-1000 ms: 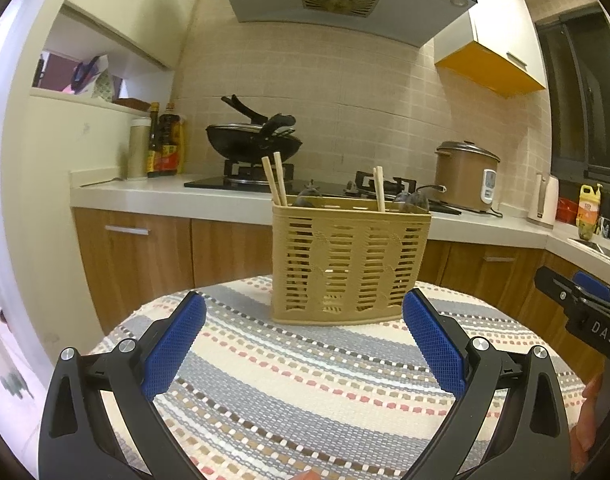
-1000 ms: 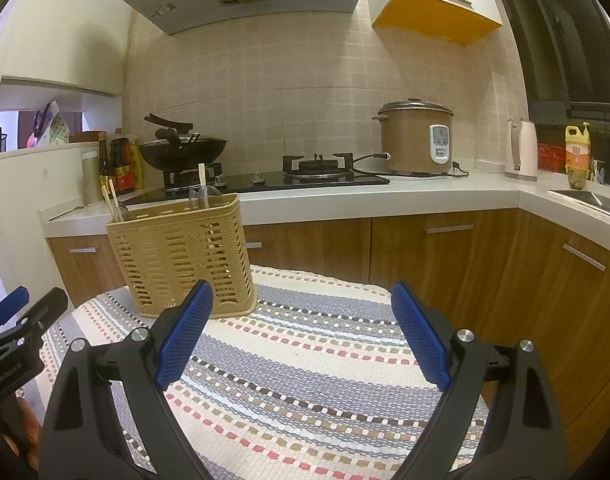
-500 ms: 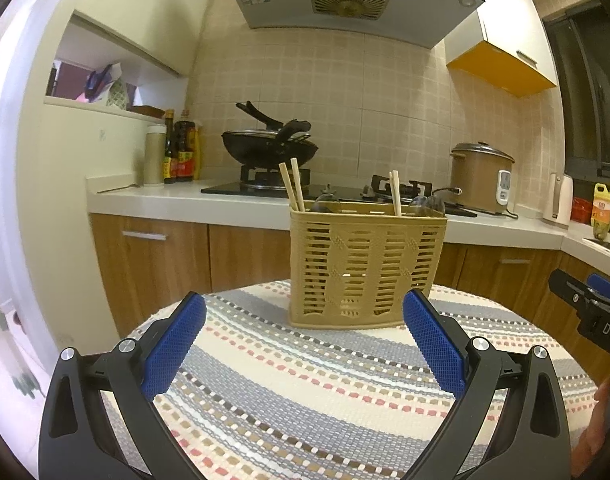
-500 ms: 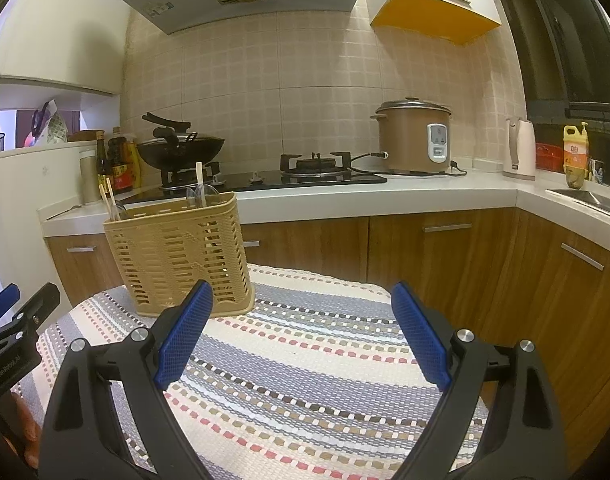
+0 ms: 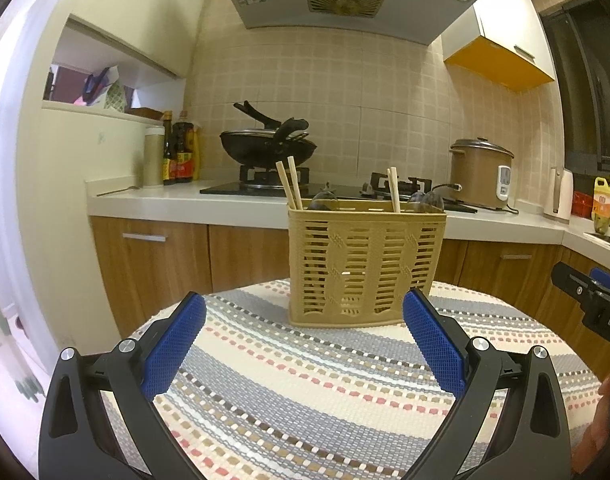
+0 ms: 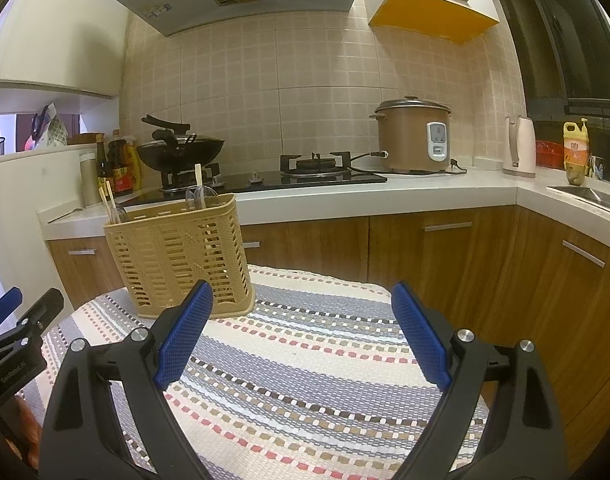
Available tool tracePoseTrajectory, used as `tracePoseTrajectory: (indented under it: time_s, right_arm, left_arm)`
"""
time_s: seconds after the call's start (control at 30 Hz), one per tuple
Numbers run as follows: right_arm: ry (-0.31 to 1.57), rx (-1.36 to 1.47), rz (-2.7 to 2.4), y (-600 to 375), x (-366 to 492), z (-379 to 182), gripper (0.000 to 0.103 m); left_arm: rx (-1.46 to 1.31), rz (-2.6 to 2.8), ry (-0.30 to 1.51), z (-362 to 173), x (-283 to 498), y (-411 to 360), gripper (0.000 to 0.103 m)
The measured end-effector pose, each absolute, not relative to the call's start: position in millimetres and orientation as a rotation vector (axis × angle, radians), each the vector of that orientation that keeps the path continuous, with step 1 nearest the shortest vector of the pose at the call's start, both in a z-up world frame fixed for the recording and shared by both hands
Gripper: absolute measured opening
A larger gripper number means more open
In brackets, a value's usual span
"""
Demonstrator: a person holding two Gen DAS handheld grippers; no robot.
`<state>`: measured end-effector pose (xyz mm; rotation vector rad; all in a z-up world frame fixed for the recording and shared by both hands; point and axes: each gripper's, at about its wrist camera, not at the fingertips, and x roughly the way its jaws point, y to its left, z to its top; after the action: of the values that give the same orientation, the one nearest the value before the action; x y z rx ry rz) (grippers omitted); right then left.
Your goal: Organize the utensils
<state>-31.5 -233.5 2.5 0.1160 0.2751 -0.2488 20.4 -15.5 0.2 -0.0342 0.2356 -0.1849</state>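
A tan slotted utensil basket (image 5: 365, 264) stands upright on the striped tablecloth (image 5: 325, 380); it also shows in the right wrist view (image 6: 181, 256) at the left. Wooden chopsticks (image 5: 289, 186) and clear spoon ends stick up from it. My left gripper (image 5: 303, 334) is open and empty, just in front of the basket. My right gripper (image 6: 301, 320) is open and empty, to the right of the basket over the cloth (image 6: 305, 380). The right gripper's tip shows at the right edge of the left wrist view (image 5: 593, 300).
Behind the table runs a kitchen counter (image 5: 185, 200) with a wok on the stove (image 5: 267, 146), sauce bottles (image 5: 179, 154), a brown rice cooker (image 6: 413, 136), a kettle (image 6: 519, 146) and a sink (image 6: 589, 194). Wooden cabinets stand below.
Both grippers have pulled back and tilted up a little, so the basket sits lower and farther in view. Both stay open and empty.
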Motion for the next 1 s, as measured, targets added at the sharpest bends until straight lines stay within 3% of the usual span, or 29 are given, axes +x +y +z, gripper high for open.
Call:
tracePoseTrajectory:
  time_s: [1.0]
  right_arm:
    - [0.287, 0.12, -0.223, -231.5, -30.3, 0.6, 0.089]
  left_arm:
    - [0.006, -0.178, 0.21, -1.3, 15.1, -23.5, 0.096]
